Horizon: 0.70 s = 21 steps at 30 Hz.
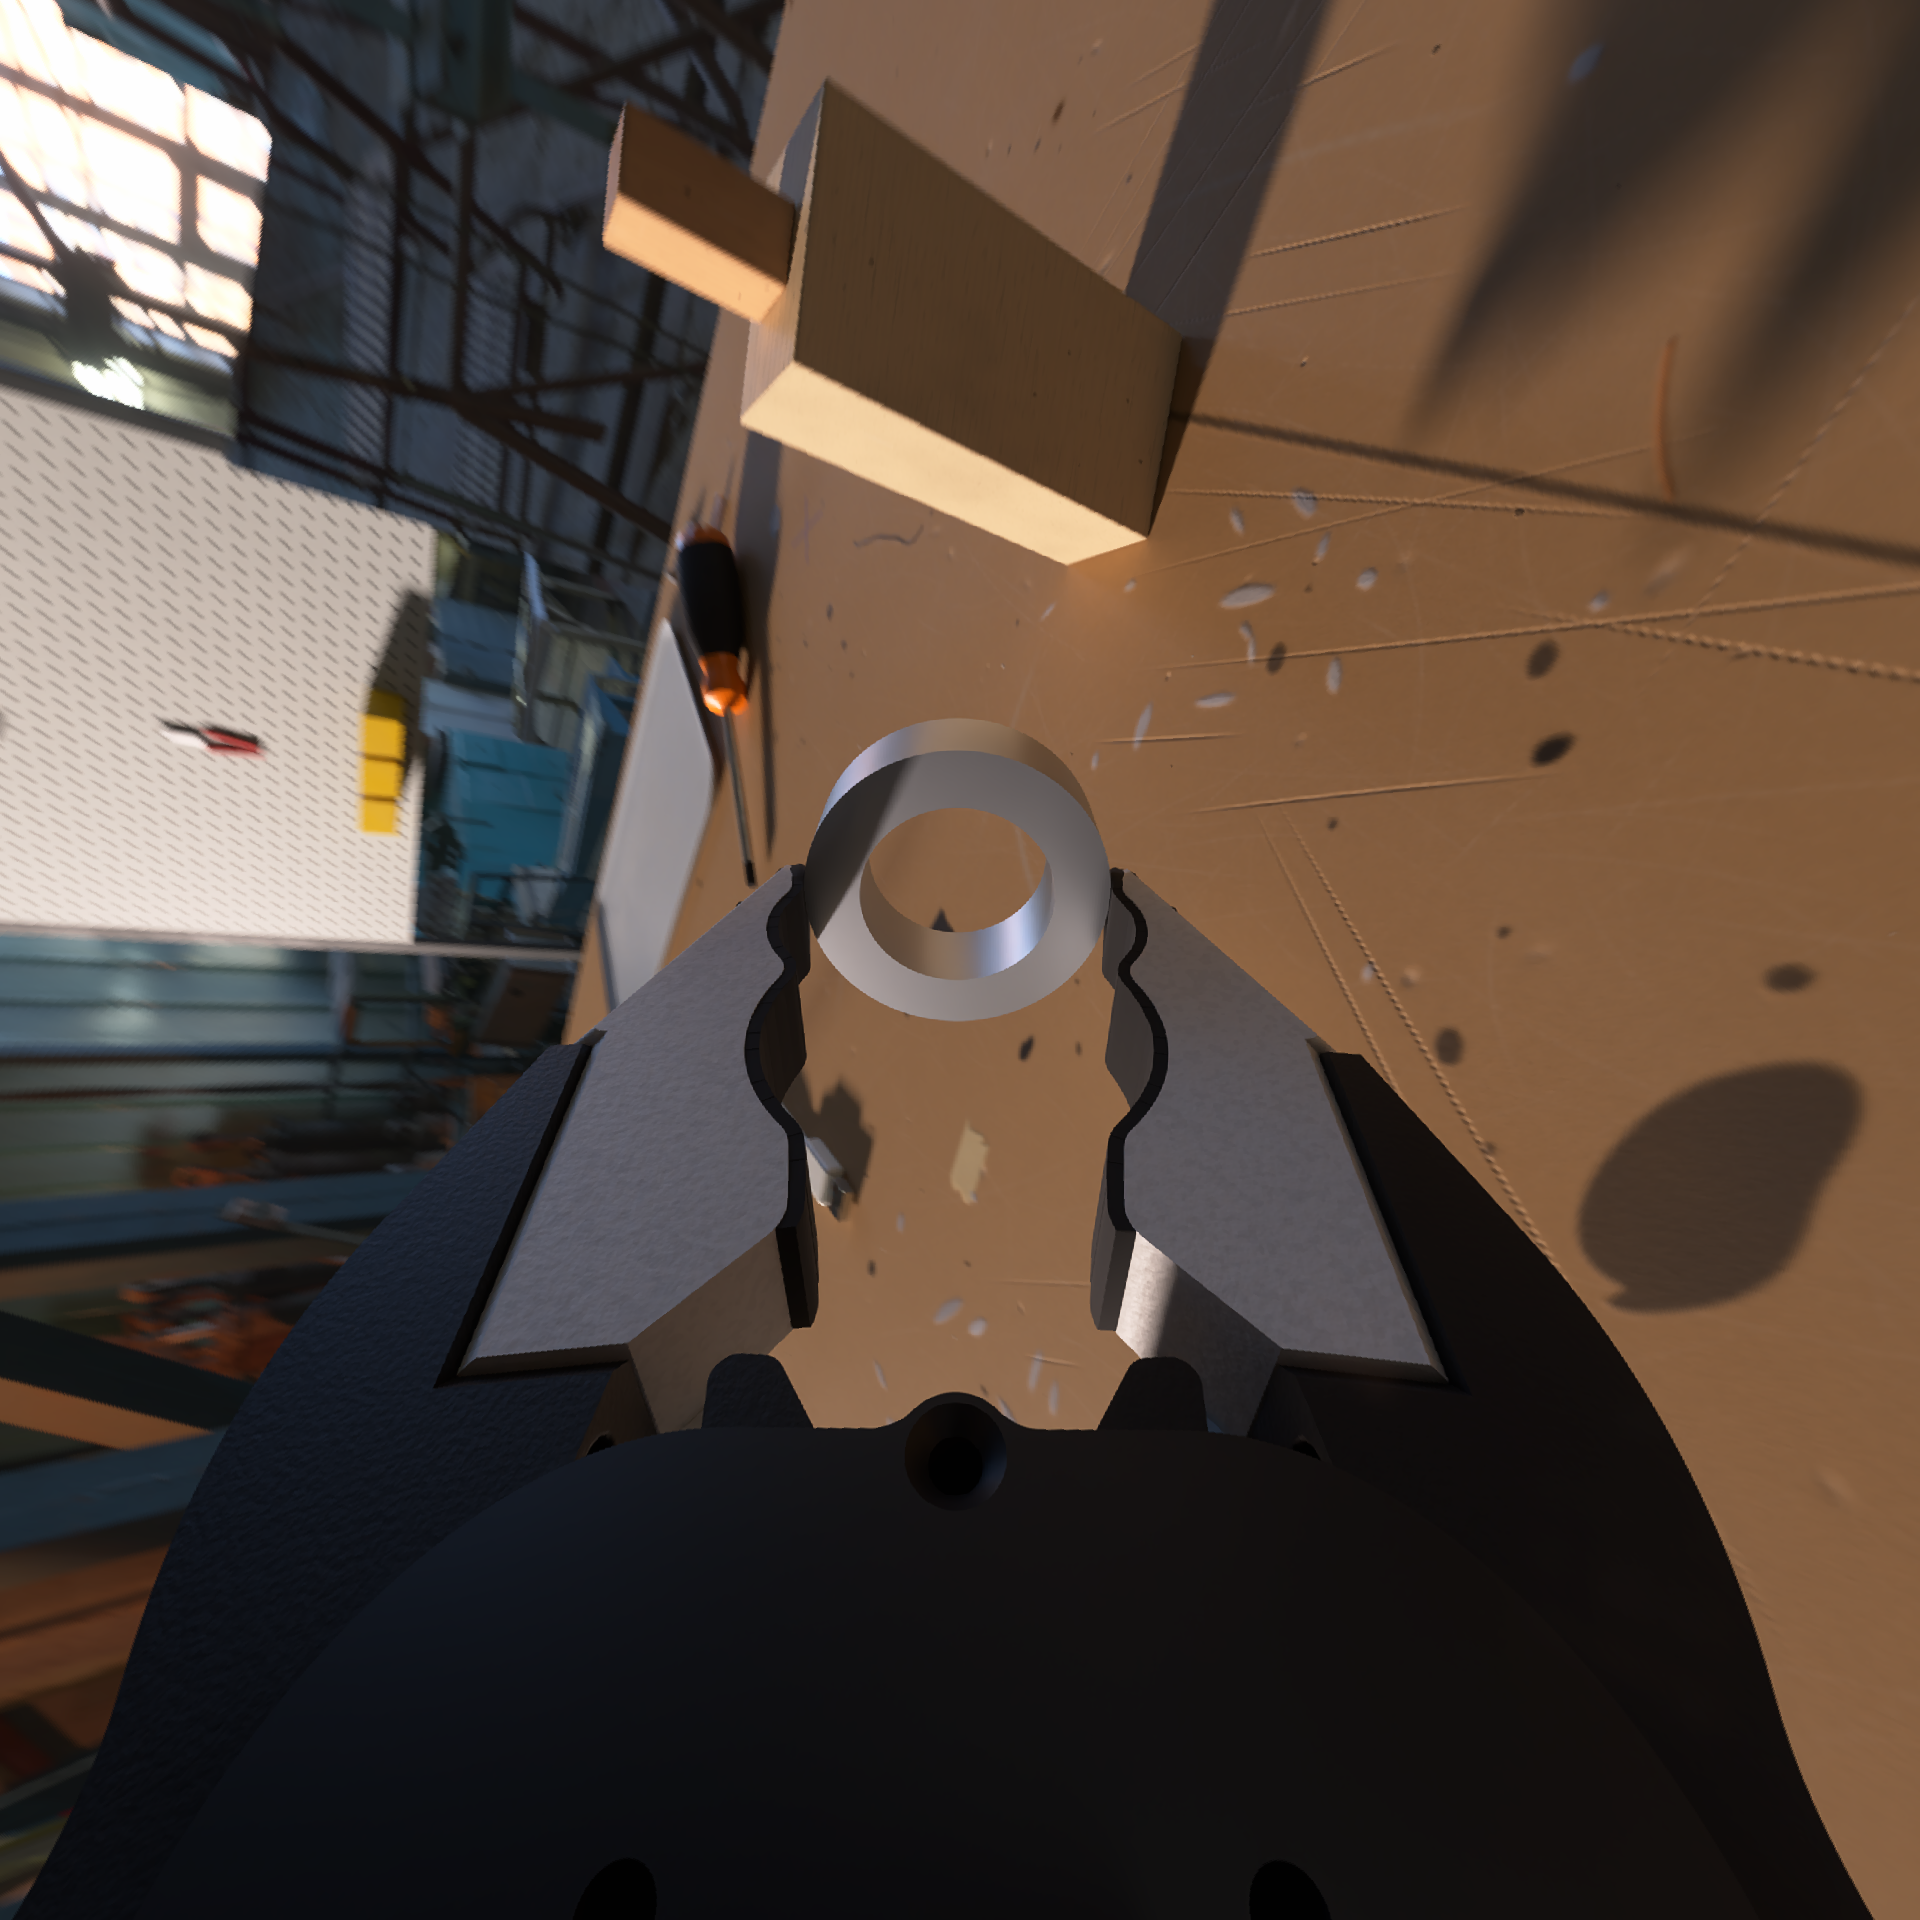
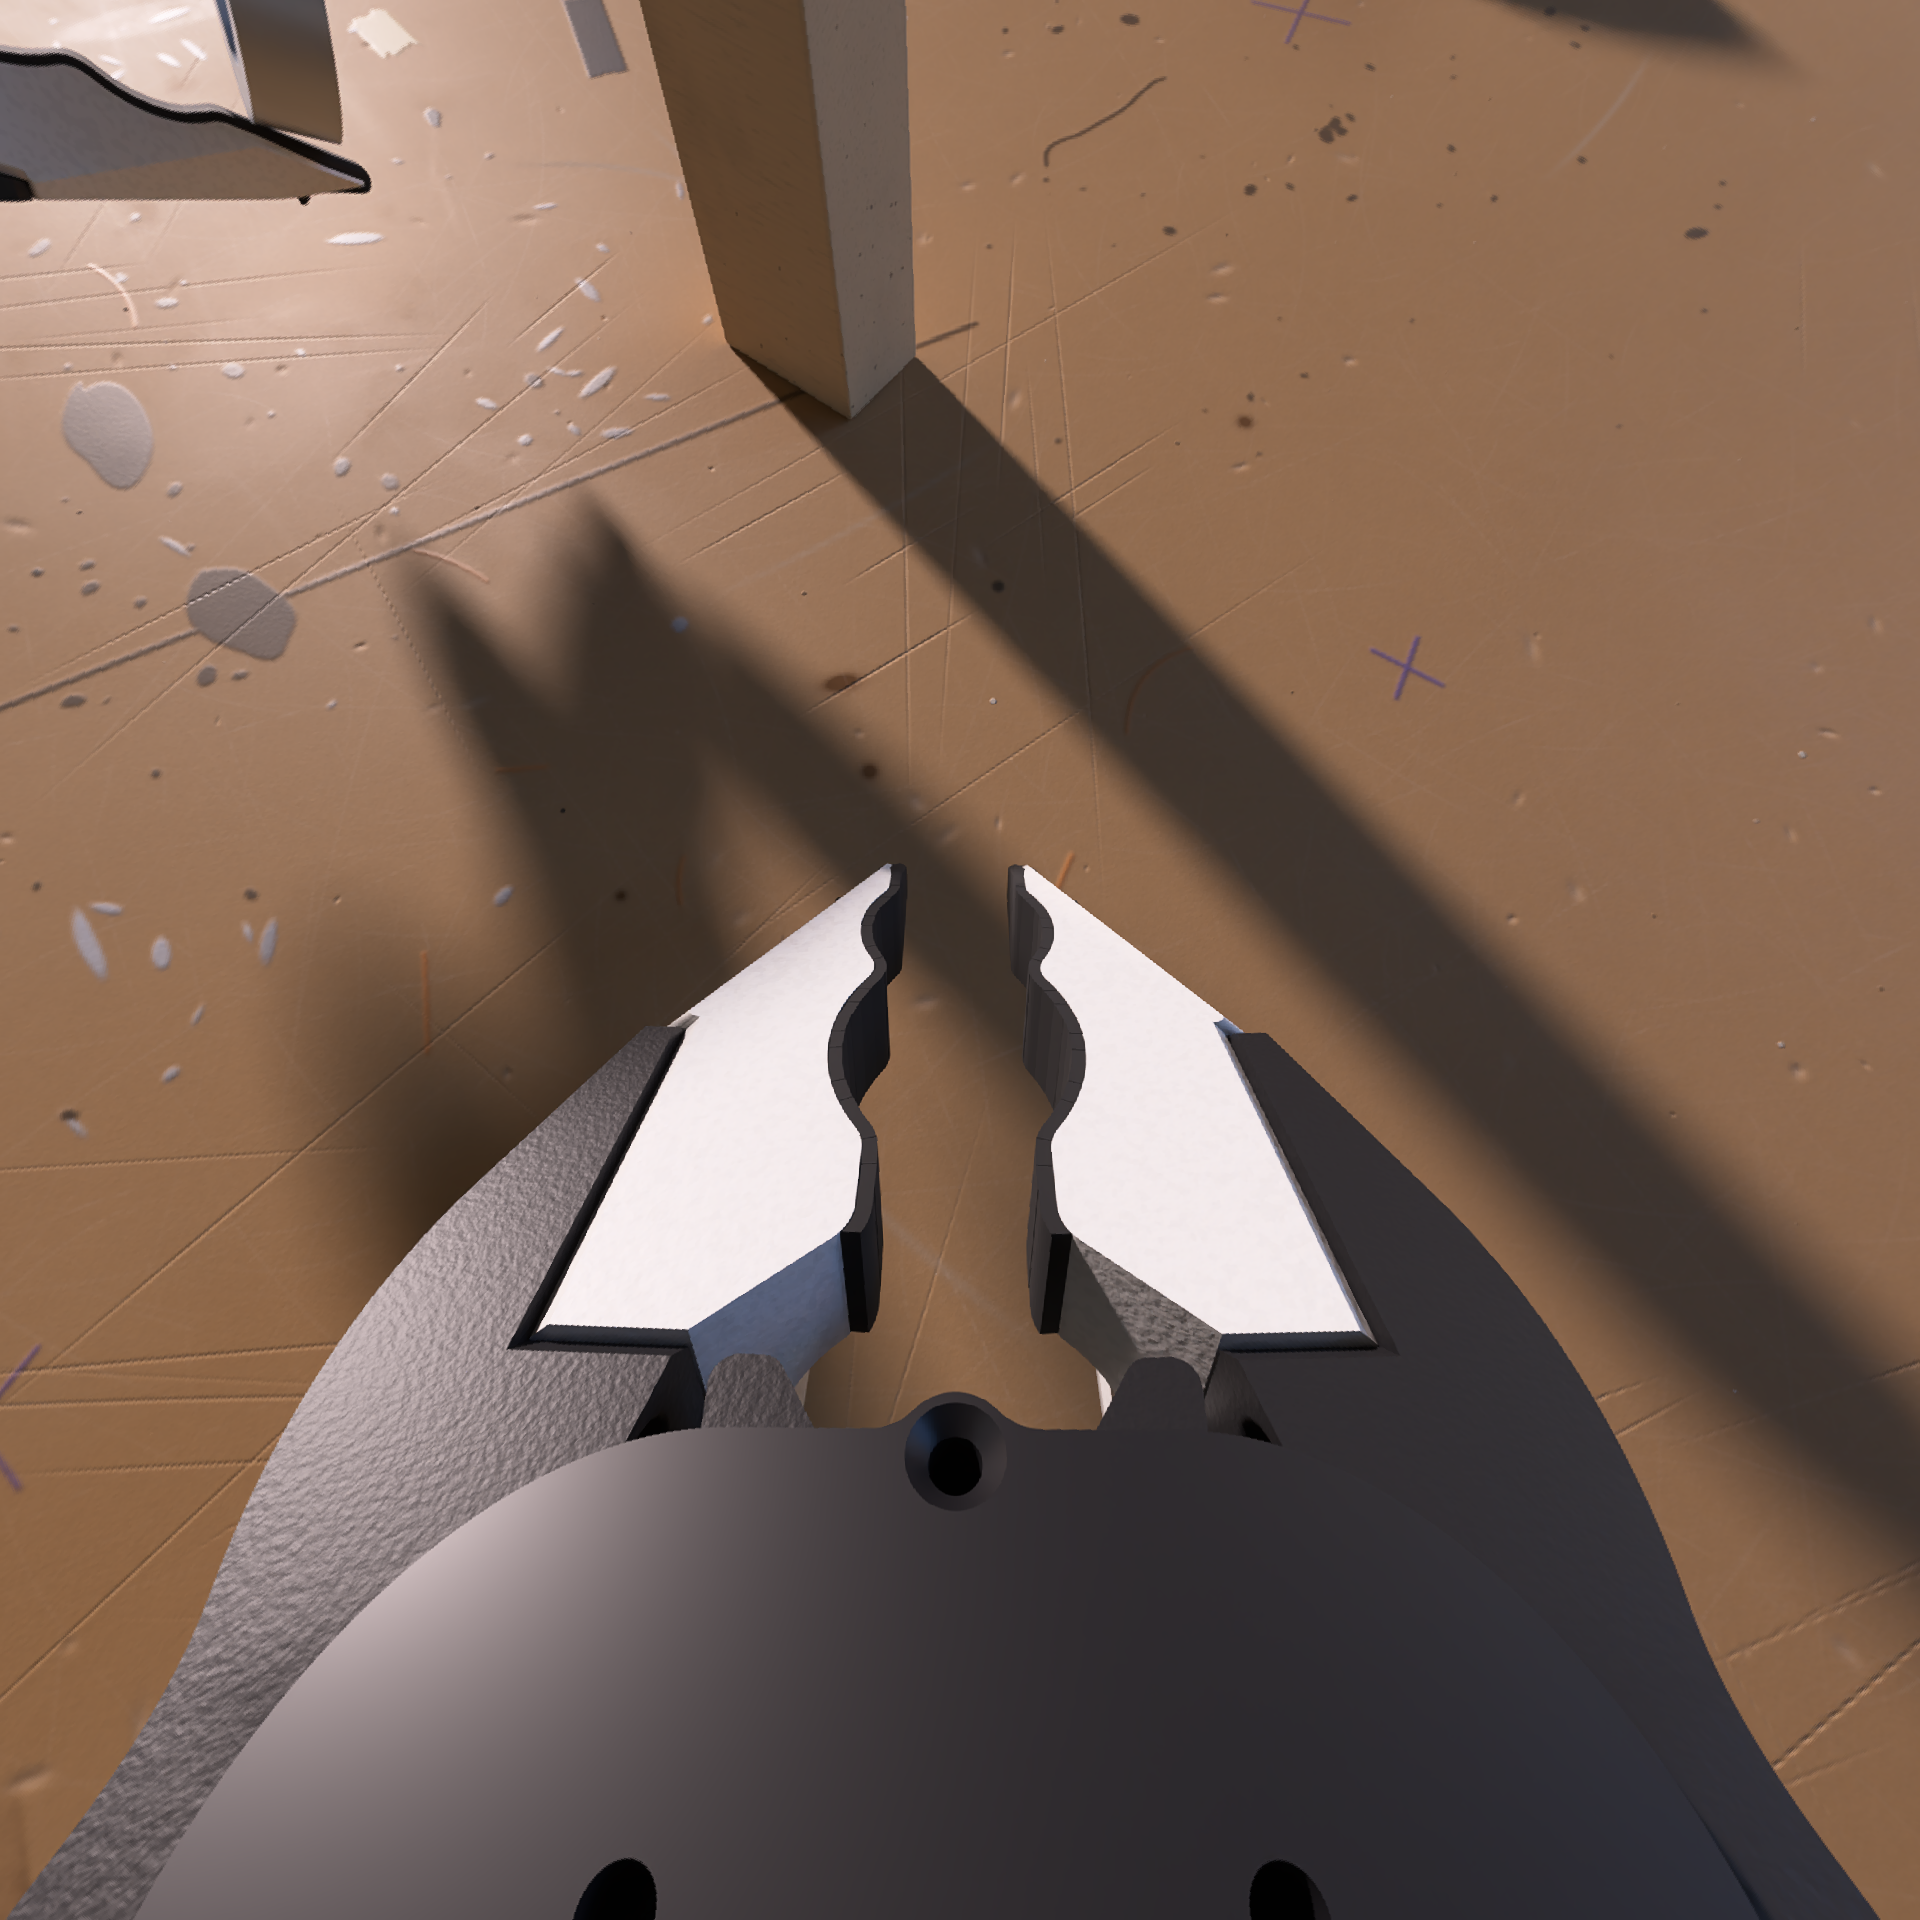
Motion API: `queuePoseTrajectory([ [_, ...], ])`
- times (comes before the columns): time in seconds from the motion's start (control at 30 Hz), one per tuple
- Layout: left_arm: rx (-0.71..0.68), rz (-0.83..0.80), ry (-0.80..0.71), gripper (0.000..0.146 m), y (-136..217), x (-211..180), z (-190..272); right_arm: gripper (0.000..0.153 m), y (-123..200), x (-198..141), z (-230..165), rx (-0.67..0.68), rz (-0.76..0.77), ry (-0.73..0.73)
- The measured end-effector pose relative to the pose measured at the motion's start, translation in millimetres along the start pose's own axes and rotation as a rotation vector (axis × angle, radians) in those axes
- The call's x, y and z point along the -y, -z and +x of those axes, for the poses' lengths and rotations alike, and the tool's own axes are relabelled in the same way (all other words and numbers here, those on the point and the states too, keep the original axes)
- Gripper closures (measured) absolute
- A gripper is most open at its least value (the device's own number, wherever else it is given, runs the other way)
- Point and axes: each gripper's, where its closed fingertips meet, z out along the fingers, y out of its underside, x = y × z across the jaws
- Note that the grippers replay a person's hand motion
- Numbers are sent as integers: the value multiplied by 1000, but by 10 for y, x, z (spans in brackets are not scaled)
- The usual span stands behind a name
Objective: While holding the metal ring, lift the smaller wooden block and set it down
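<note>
The metal ring (image 1: pixel 956 868) is clamped between the fingertips of the left gripper (image 1: pixel 956 914), one finger pressed against each side of its rim. The ring is held clear above the bench (image 1: pixel 1455 831), and its open bore is turned toward the left wrist camera, so that the bench is seen through the hole.

Beyond the ring, the larger wooden block (image 1: pixel 966 332) lies on the bench with its long axis running away from the ring and to the left. The smaller wooden block (image 1: pixel 696 213) is seen just past the larger block's far end; whether the two touch cannot be told. To the left of the ring, a screwdriver (image 1: pixel 717 644) with a black and orange handle lies on the bench, its shaft pointing back toward the ring.

The fingers of the right gripper (image 2: pixel 956 883) are set narrowly apart, with nothing between them, above bare bench (image 2: pixel 1455 935).
</note>
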Motion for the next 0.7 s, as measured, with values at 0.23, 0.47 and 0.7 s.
queuePoseTrajectory([
  [0.23, 131, 114, -206, 89, -16, 72, -54, 134, -18, 76, 40, -30, 10, 19],
  [0.47, 164, 156, -248, 89, -22, 53, -76, 133, -64, 164, 68, -39, 19, 37],
  [0.7, 175, 158, -245, 89, -14, 32, -79, 133, -62, 170, 67, -41, 23, 42],
])
